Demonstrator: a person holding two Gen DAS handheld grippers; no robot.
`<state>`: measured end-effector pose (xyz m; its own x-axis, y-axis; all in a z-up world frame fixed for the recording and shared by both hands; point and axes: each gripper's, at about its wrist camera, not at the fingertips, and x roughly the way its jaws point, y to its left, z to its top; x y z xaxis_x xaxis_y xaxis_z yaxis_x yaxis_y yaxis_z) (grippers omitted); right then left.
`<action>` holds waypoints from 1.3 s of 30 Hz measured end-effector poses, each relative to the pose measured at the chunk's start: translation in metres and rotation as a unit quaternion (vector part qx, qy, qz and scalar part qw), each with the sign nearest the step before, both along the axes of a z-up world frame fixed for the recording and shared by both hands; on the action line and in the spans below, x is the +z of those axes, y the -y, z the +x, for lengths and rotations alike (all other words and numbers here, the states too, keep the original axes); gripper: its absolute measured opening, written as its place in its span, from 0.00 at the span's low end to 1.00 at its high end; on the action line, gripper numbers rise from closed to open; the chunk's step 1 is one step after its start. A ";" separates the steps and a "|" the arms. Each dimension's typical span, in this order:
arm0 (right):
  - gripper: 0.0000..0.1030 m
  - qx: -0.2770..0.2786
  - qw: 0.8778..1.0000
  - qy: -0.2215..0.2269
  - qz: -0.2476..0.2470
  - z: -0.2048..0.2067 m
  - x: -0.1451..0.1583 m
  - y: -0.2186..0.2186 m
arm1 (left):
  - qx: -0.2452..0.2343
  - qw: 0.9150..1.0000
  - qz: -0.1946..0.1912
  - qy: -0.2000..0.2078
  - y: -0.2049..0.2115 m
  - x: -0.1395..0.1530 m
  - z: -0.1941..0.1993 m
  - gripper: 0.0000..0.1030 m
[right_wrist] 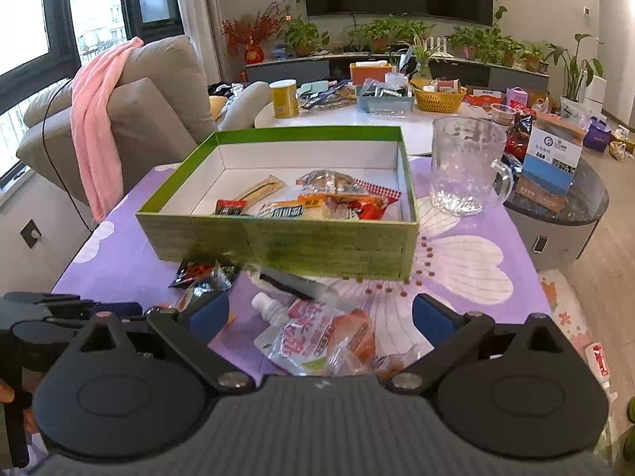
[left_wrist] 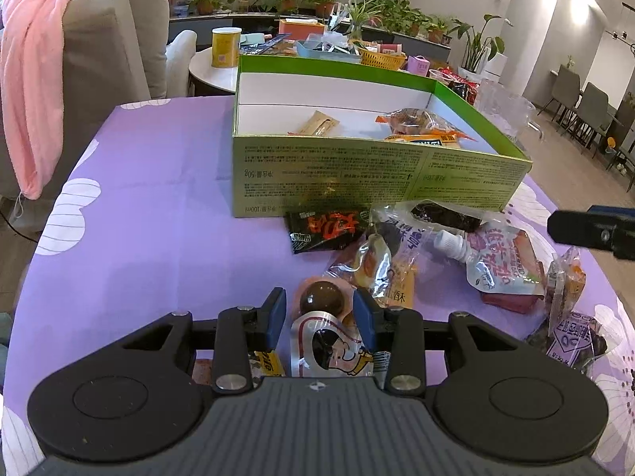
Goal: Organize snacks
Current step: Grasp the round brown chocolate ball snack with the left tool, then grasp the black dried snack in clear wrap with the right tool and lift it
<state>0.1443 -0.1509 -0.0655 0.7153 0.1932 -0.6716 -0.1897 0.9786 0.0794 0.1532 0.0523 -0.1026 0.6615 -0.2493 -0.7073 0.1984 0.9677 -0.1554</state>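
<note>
Two grippers are seen over a purple bench (left_wrist: pixel 151 214). L gripper (left_wrist: pixel 320 313) is held low, its blue fingers (left_wrist: pixel 276 317) set either side of a clear-wrapped snack w/ a brown ball (left_wrist: pixel 322 300); whether the pads actually press on it cannot be told. R gripper (right_wrist: pixel 320 313) is spread wide, nothing clamped, a spouted pink pouch (right_wrist: pixel 317 337) lying on the cloth btwn its fingers (right_wrist: pixel 208 311). Loose snacks are scattered just in front of a green box (right_wrist: pixel 278 242), where several packets are already lying. Beside the box, a glass mug (right_wrist: pixel 464 166) stands upright.
</note>
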 end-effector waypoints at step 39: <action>0.60 -0.086 0.996 -0.020 -0.023 0.055 -0.049 -0.066 | 0.050 0.995 -0.080 0.043 -0.041 0.010 -0.010 0.27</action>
<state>0.1992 -0.0851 -0.1146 0.7079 0.0381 -0.7053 -0.0157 0.9991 0.0382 0.1427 0.0934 -0.0924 0.7456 -0.2837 -0.6030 0.1213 0.9475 -0.2957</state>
